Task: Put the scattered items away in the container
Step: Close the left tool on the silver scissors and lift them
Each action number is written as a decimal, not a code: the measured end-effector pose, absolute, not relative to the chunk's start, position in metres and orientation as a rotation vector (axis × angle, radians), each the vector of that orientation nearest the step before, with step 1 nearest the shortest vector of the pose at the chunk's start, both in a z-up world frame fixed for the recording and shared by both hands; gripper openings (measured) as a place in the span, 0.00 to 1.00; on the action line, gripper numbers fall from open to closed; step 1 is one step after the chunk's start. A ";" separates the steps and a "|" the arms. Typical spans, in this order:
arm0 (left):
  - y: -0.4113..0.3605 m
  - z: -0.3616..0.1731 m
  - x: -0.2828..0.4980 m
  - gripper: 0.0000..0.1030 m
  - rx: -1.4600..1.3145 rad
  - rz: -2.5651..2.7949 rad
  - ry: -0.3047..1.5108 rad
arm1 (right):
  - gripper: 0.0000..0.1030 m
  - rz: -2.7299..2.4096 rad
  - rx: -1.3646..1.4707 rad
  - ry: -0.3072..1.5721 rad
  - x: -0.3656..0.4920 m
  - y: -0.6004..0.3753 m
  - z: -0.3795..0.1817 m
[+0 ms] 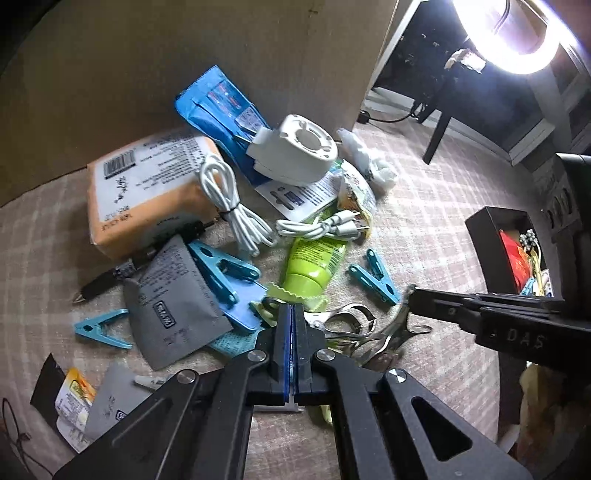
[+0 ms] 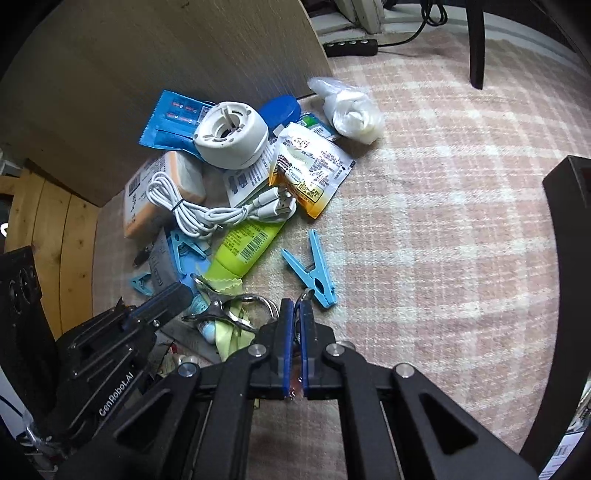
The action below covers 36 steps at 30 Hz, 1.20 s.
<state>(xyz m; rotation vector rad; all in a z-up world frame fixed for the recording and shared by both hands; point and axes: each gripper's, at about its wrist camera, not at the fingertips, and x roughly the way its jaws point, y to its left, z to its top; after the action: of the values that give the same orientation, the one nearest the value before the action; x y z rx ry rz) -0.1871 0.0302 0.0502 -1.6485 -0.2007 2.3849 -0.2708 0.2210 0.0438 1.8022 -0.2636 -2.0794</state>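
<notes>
A pile of small items lies on the checked carpet: a green tube [image 1: 314, 266], blue clothes pegs [image 1: 376, 273], white cables [image 1: 229, 206], a white round device [image 1: 295, 151] and silver metal clips [image 1: 354, 317]. My left gripper [image 1: 293, 310] is shut, its tips over a green wavy-edged packet; I cannot tell whether anything thin is pinched. My right gripper [image 2: 294, 304] is shut on a silver metal clip, whose wire loop shows at its tips just in front of a blue peg [image 2: 314, 273]. The black box [image 1: 495, 254], the container, stands at the right holding a red packet and beads.
A tall brown board [image 1: 184, 74] walls off the back of the pile. An orange pack [image 1: 147, 195], a grey pouch [image 1: 173, 310] and a pen [image 1: 103, 284] lie to the left. A dark chair leg [image 1: 439, 129] and a bright ring lamp [image 1: 517, 33] are at the back right.
</notes>
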 end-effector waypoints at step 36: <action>0.075 0.074 -0.162 0.04 -1.523 2.361 0.110 | 0.03 -2.111 1.793 -0.242 -0.231 0.200 0.042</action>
<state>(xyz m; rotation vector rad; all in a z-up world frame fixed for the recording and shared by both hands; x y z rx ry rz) -0.1623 0.0753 0.0736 -1.5227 0.1104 2.3610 -0.2309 0.2004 0.0420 1.7930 -0.2423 -2.1107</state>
